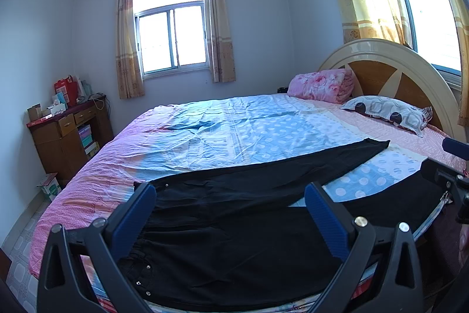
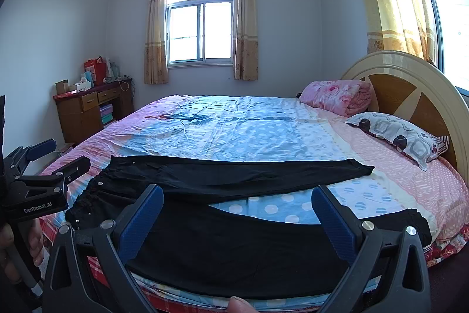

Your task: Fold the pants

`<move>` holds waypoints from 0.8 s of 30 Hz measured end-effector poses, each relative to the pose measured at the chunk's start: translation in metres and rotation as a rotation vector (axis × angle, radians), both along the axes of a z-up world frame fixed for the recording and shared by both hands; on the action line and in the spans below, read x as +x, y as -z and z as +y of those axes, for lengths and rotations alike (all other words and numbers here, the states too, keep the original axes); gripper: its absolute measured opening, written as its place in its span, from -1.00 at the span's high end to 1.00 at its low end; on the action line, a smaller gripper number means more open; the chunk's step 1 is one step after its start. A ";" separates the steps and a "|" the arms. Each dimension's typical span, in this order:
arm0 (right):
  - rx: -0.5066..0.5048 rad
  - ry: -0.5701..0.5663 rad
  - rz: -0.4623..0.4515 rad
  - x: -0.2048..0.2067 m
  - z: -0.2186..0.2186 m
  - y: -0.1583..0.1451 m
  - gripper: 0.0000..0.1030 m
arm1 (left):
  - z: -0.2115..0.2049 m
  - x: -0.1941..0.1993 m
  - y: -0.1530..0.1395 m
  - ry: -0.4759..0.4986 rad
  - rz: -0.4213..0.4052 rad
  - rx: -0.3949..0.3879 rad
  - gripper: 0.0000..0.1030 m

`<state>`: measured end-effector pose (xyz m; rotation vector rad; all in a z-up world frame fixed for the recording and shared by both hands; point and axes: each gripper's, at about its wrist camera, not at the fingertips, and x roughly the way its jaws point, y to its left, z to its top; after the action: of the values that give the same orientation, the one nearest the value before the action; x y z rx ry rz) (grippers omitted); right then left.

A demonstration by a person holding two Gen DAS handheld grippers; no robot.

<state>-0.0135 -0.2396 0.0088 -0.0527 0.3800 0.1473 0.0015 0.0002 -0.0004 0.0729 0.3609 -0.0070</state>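
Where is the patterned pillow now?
In both views the patterned pillow lies at the right, against the headboard, beside the folded pink blanket.

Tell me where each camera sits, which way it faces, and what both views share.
Left wrist: on the left gripper, open above the pants' waist, facing across the bed toward the window.
Right wrist: on the right gripper, open over the pants' legs; the left gripper shows at left, a fingertip below.
Shared: pants, bed, window, headboard.
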 end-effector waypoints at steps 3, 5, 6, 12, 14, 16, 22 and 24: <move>0.000 -0.001 0.001 0.000 0.000 0.000 -0.98 | 0.000 0.000 0.001 0.001 0.000 0.002 -1.00; -0.002 -0.001 0.001 -0.001 0.000 0.000 -0.98 | 0.001 0.000 0.001 0.003 0.000 0.001 -1.00; -0.002 -0.001 0.000 0.000 0.000 0.000 -0.98 | 0.001 0.000 0.001 0.002 0.000 0.001 -1.00; -0.004 0.000 0.003 0.000 0.000 0.000 -0.98 | 0.001 0.000 0.002 0.001 0.000 0.001 -1.00; -0.006 0.000 0.004 -0.001 0.001 0.001 -0.98 | 0.001 0.000 0.002 0.003 0.000 0.000 -1.00; -0.007 -0.001 0.003 -0.001 0.001 0.001 -0.98 | 0.001 0.000 0.002 0.001 -0.001 0.002 -1.00; -0.008 0.000 0.004 -0.001 0.002 0.002 -0.98 | 0.002 -0.001 0.002 -0.001 0.001 0.000 -1.00; -0.009 0.000 0.005 -0.001 0.002 0.002 -0.98 | 0.003 0.000 0.003 0.000 0.000 0.000 -1.00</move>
<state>-0.0141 -0.2373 0.0066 -0.0613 0.3856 0.1457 0.0011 0.0029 -0.0030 0.0726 0.3607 -0.0066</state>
